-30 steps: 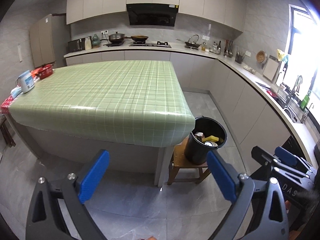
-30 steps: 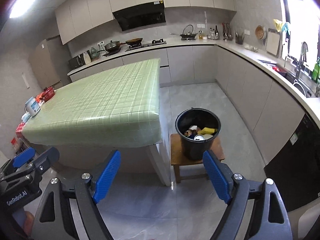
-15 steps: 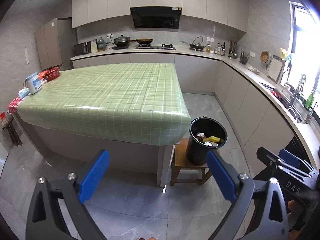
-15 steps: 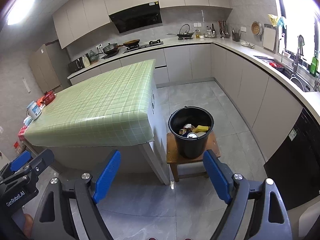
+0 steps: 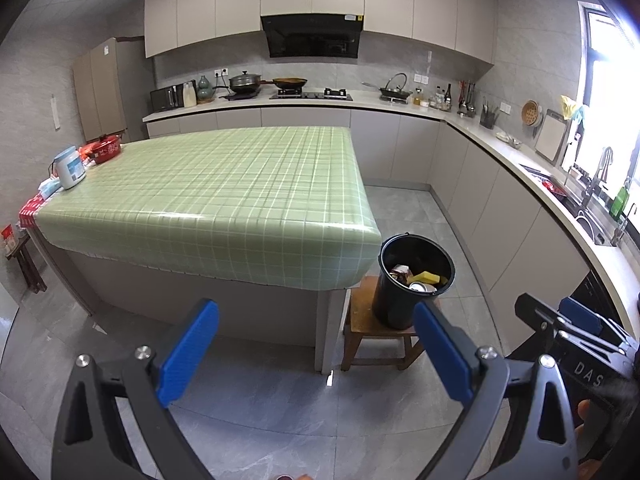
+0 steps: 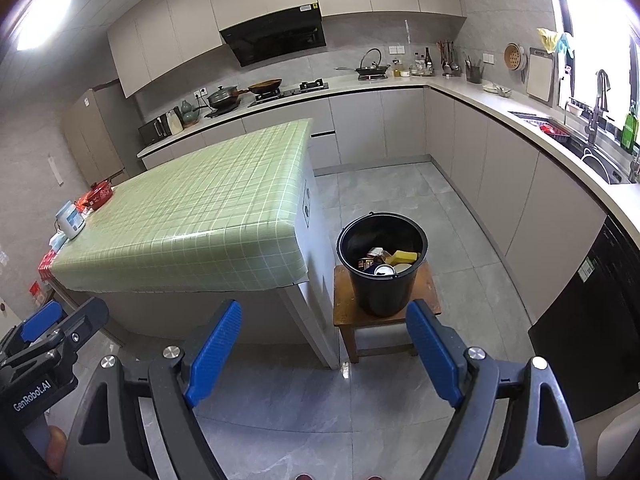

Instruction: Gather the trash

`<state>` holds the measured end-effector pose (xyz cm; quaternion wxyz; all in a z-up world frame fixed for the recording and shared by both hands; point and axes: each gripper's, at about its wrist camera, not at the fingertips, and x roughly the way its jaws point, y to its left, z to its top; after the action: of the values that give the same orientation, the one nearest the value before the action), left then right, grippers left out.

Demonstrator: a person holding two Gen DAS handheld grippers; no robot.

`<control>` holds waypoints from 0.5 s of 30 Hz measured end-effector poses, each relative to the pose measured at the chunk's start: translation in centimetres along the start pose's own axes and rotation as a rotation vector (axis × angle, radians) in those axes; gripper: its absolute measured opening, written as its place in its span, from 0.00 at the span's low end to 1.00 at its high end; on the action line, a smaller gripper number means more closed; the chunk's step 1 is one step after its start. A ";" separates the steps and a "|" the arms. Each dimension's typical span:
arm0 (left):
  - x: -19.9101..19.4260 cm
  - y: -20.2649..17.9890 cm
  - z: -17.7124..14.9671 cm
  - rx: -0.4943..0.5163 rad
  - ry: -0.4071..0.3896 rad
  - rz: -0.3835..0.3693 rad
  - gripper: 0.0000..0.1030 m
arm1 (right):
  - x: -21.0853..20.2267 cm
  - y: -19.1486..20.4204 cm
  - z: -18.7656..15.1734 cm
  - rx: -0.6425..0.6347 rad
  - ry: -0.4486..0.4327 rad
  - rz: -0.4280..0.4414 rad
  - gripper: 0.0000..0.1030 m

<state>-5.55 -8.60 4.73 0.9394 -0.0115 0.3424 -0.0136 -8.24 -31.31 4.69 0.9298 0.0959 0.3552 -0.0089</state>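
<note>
A black bucket (image 5: 414, 280) (image 6: 380, 268) holding trash, among it a can and a yellow piece, stands on a small wooden stool (image 5: 376, 332) (image 6: 386, 300) beside the green-check covered island (image 5: 224, 200) (image 6: 208, 216). My left gripper (image 5: 316, 344) hangs open over the floor, well short of the island, nothing between its blue pads. My right gripper (image 6: 324, 344) is likewise open and empty, with the bucket just beyond its right finger. Each gripper shows at the edge of the other's view.
A white jar (image 5: 70, 168), a red pot (image 5: 105, 148) and packets sit at the island's far left end. Counters with a stove (image 5: 312, 96) and sink (image 6: 592, 148) run along the back and right walls. Grey tiled floor lies between.
Both views have pulled back a little from the island and bucket, which look smaller and farther off. Both grippers stay open and empty.
</note>
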 end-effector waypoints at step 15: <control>-0.4 0.5 0.1 -0.011 0.004 -0.010 0.96 | 0.2 0.3 0.0 -0.005 0.003 0.006 0.84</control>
<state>-5.75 -8.11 5.08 0.9386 -0.0184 0.3442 -0.0166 -8.04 -31.01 4.64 0.9295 0.0946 0.3566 -0.0053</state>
